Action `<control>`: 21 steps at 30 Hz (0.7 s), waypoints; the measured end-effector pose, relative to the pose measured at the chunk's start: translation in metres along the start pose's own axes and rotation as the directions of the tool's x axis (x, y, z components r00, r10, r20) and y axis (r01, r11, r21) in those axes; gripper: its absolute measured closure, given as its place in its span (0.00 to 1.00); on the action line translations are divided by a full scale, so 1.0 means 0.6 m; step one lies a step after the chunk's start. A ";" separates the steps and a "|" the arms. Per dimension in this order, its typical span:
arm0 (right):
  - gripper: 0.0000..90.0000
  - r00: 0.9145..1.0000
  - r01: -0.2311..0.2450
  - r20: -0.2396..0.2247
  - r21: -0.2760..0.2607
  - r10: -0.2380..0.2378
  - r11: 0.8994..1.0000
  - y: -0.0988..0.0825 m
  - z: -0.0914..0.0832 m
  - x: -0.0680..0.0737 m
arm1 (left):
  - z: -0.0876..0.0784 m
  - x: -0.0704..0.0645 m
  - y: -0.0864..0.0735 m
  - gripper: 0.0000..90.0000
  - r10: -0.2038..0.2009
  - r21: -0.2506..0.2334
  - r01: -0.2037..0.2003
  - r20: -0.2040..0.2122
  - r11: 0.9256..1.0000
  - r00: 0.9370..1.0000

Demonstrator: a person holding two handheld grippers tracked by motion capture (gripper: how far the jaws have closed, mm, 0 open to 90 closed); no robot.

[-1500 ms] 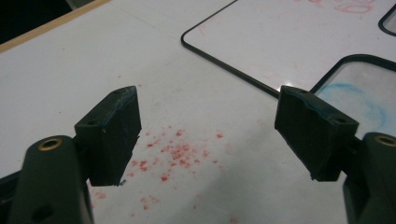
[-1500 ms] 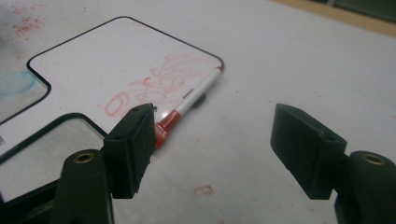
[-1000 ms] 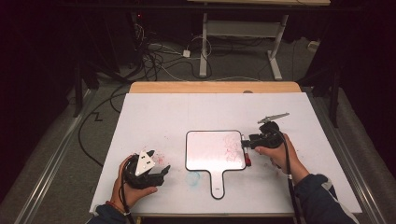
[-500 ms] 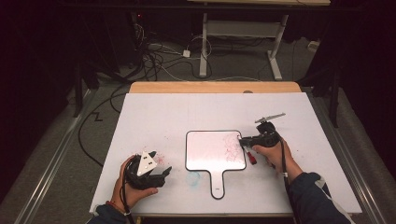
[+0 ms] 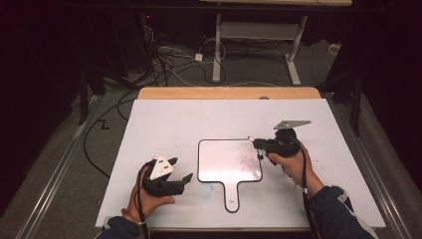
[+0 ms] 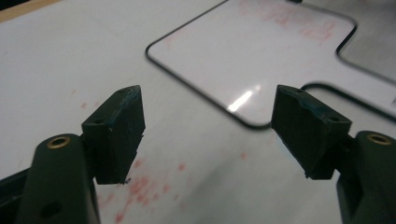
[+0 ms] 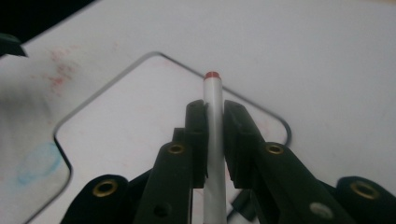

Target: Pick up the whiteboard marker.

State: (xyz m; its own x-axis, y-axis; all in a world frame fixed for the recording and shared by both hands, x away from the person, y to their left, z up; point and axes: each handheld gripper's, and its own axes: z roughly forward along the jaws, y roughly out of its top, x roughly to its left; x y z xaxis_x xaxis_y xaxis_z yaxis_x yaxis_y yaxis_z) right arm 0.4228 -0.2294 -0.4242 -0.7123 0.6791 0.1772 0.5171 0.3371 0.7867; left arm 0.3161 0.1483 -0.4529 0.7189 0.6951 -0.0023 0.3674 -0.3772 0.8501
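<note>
The right gripper (image 7: 215, 135) had just closed its jaws on a red-tipped marker (image 7: 213, 100); the left gripper (image 6: 210, 126) gaped wide, empty, the whiteboard paddle (image 6: 261, 51) beyond its fingers.

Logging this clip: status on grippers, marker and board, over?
Right gripper shut on marker, jaws just closed, tip over board. Left gripper open, nothing between jaws, beside board. Red smudges on table; nothing in the way.

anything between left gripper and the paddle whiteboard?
Nothing solid. In the left gripper view, bare white table with red marker smudges runs from the open left gripper to the paddle-shaped whiteboard.
</note>
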 end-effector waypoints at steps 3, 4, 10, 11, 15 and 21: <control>0.91 0.999 0.046 -0.007 -0.077 -0.047 0.996 0.008 -0.008 0.030 | 0.012 -0.008 0.024 0.29 -0.018 -0.035 0.020 0.052 0.999 0.999; 0.91 0.998 0.055 -0.008 -0.095 -0.056 0.994 0.009 -0.009 0.039 | 0.020 -0.015 0.036 0.29 -0.017 -0.046 0.020 0.072 0.999 0.997; 0.91 0.994 0.074 -0.058 -0.201 -0.088 0.977 0.009 -0.008 0.087 | 0.096 -0.077 0.106 0.38 0.012 -0.091 0.008 0.217 0.996 0.976; 0.91 0.994 0.077 -0.060 -0.213 -0.092 0.974 0.007 -0.008 0.095 | 0.107 -0.085 0.112 0.39 0.013 -0.096 0.009 0.227 0.995 0.974; 0.91 0.993 0.074 -0.071 -0.256 -0.095 0.964 0.000 -0.008 0.114 | 0.132 -0.104 0.124 0.41 0.004 -0.104 0.020 0.231 0.994 0.973; 0.91 0.995 0.050 -0.072 -0.271 -0.071 0.961 -0.008 -0.013 0.118 | 0.151 -0.108 0.130 0.47 -0.051 -0.143 0.092 0.264 0.985 0.963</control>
State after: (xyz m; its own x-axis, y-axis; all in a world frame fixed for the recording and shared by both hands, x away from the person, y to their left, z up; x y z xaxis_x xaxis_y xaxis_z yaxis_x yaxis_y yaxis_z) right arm 0.3664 -0.1879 -0.4108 -0.7797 0.6048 0.1624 0.3330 0.1807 0.9255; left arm 0.3517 0.0184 -0.4344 0.8293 0.5276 -0.1845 0.3432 -0.2203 0.9131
